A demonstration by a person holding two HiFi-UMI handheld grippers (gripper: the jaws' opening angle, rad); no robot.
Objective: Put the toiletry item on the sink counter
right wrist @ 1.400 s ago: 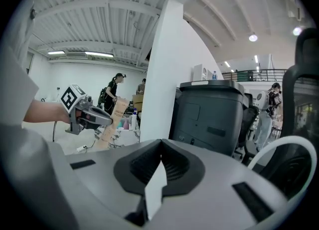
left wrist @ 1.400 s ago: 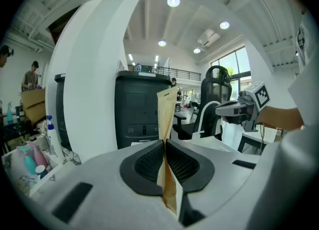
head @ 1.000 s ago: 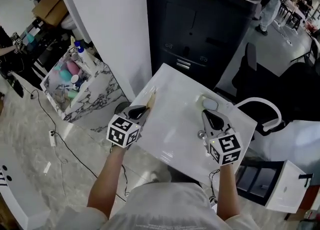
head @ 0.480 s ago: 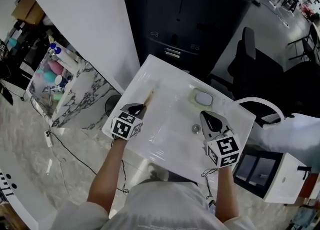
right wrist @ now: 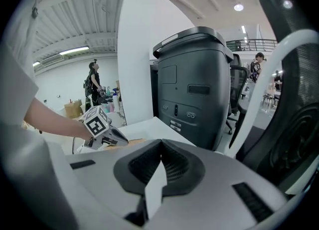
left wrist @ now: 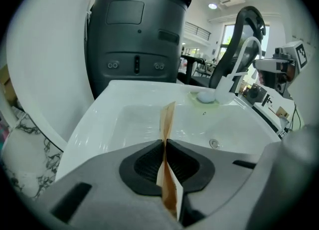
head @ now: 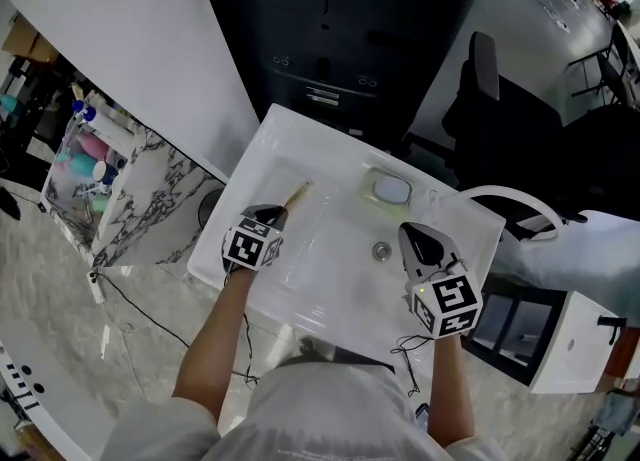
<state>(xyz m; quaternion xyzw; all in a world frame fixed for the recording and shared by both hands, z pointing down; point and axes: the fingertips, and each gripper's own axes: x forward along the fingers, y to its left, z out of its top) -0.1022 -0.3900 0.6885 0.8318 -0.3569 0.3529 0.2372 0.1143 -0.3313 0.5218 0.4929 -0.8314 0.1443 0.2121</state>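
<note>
Evidently unplaced, the flat tan paper sachet sits clamped in the left tool over the white sink table; the right tool is closed, empty.

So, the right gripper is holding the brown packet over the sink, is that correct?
Not quite: it is the left gripper that is holding the brown packet over the sink. The left gripper view shows its jaws clamped on it.
</note>
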